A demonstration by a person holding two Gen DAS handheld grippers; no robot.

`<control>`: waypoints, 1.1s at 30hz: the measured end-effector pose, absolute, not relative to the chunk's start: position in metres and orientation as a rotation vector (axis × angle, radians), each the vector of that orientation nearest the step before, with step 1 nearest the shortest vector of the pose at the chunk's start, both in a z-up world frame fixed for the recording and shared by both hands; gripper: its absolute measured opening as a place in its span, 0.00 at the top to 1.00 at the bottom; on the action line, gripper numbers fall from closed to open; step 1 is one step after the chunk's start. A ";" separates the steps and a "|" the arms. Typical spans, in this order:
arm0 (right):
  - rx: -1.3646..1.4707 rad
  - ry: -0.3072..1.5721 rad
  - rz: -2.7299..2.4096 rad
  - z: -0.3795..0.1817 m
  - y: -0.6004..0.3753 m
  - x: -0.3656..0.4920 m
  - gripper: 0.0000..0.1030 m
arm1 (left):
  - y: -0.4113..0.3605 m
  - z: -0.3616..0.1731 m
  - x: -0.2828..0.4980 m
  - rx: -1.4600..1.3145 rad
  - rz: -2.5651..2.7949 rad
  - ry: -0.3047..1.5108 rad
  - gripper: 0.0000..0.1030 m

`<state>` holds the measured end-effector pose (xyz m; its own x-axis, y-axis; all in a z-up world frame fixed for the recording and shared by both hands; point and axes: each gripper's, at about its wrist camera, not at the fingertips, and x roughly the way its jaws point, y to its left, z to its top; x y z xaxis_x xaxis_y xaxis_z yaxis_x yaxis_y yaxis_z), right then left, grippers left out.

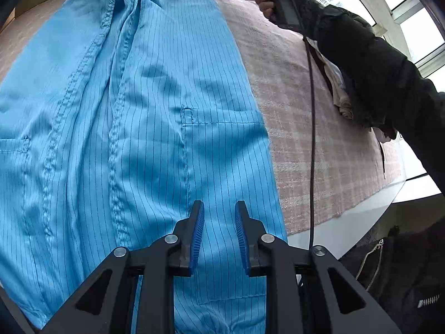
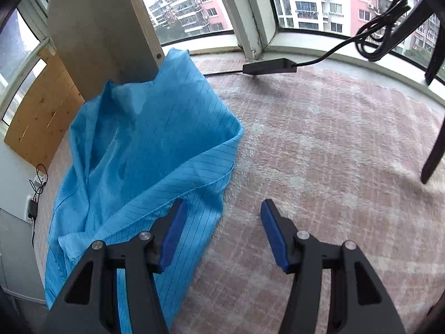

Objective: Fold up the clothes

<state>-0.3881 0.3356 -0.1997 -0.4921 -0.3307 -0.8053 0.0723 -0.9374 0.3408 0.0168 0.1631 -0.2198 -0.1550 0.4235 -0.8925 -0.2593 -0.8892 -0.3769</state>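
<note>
A light blue pinstriped work coat (image 1: 139,111) lies spread on a pink checked blanket (image 1: 306,125), with its chest pocket and front placket facing up. My left gripper (image 1: 219,206) hangs just above the coat's lower part. It is open by a narrow gap, with no fabric between the blue pads. In the right wrist view the coat's crumpled upper end (image 2: 139,144) lies to the left. My right gripper (image 2: 223,203) stands open wide over the coat's right edge and the bare blanket (image 2: 333,153), holding nothing. At the top of the left wrist view a person's hand (image 1: 264,2) holds the right gripper.
A black cable (image 1: 313,139) hangs from the right gripper across the blanket. A black power brick (image 2: 268,66) lies by the window sill. A grey pillar (image 2: 97,27) and a wooden board (image 2: 41,111) stand behind the coat. Other clothes (image 1: 342,97) are piled at the right.
</note>
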 end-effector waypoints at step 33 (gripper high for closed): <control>1.215 -0.363 -2.637 -0.161 0.333 -0.425 0.44 | 0.162 -0.213 0.015 -1.703 2.052 -0.130 0.75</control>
